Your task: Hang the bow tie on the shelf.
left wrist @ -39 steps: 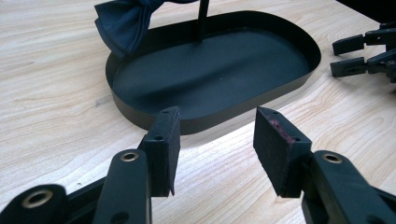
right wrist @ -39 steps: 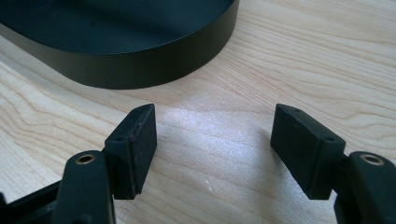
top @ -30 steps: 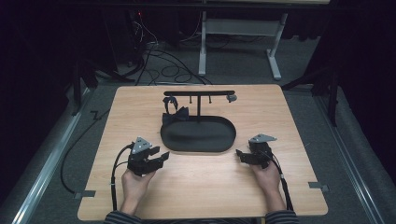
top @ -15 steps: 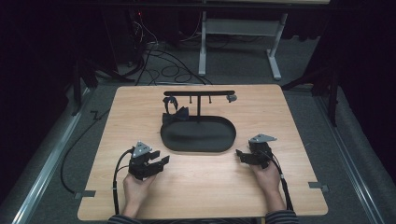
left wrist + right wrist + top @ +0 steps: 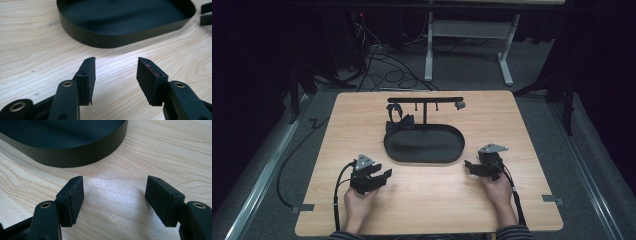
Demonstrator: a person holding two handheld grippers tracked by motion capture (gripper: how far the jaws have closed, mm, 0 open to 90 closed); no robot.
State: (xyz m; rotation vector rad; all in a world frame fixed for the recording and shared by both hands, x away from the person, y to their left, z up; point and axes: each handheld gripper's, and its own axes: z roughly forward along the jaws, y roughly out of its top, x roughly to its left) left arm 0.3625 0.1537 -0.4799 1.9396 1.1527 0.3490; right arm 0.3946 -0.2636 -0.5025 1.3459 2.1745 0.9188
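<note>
A black oval tray (image 5: 424,152) lies in the middle of the wooden table (image 5: 362,115). Behind it stands a black T-shaped rack (image 5: 425,100) with small items hanging from its bar. A dark bow-shaped piece (image 5: 400,123) sits at the tray's back left rim. My left gripper (image 5: 382,171) rests open on the table, front left of the tray, nothing between its jaws. My right gripper (image 5: 468,166) stands open front right of the tray, also holding nothing. In the left gripper view, the left gripper (image 5: 116,62) faces the tray wall (image 5: 112,40). In the right gripper view, the right gripper (image 5: 115,181) faces the tray wall (image 5: 75,155).
Bare wood lies between the two hands in front of the tray. Cables (image 5: 382,60) and the legs of another table (image 5: 429,47) are on the floor beyond the far edge. The right gripper's tips (image 5: 206,13) show past the tray in the left gripper view.
My left gripper has slid a little toward the person. The right gripper and the tray have stayed put.
</note>
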